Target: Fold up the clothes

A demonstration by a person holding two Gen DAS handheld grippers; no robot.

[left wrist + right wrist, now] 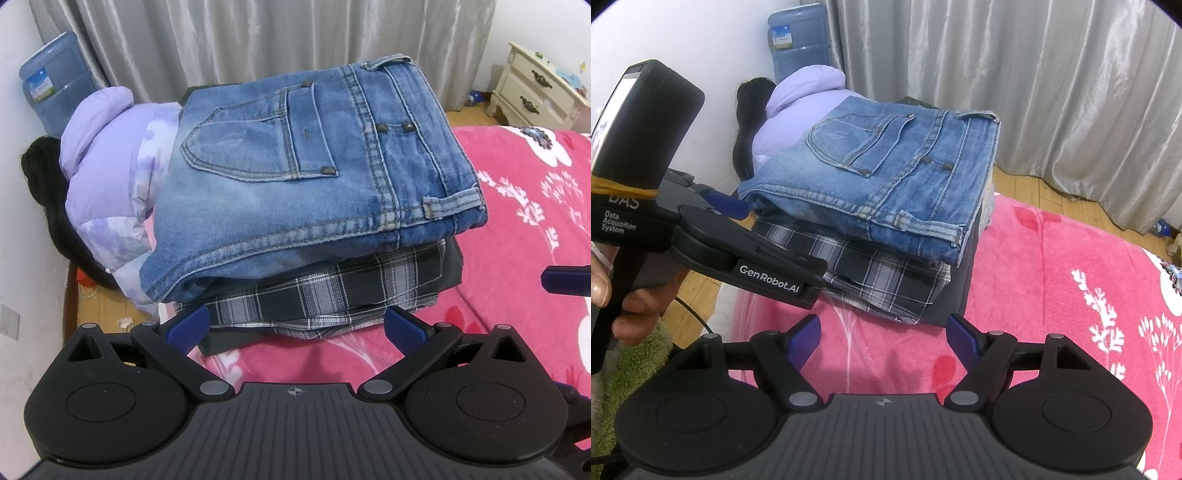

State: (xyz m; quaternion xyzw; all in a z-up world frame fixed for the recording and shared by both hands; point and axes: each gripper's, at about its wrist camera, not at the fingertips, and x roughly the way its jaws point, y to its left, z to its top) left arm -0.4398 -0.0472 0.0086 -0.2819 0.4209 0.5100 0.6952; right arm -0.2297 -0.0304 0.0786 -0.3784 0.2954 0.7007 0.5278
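Topping a plaid garment (314,295) on the pink blanket (517,240), the folded jeans (295,177) lay flat. Just before the jeans, the left gripper (295,325) and right gripper (882,336) hovered, jaws spread, pinching nothing

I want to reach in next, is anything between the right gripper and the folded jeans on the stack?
Nothing visible does. The right gripper is open over bare pink blanket, the jeans straight ahead atop the plaid garment; the left gripper stays off to the side.

Each camera sits just behind its own gripper's fingers, tilted steeply down at the pink bedspread (517,236). Both face the stack topped by folded jeans (314,162), close ahead; the right view also catches the left gripper (731,206) from its side.
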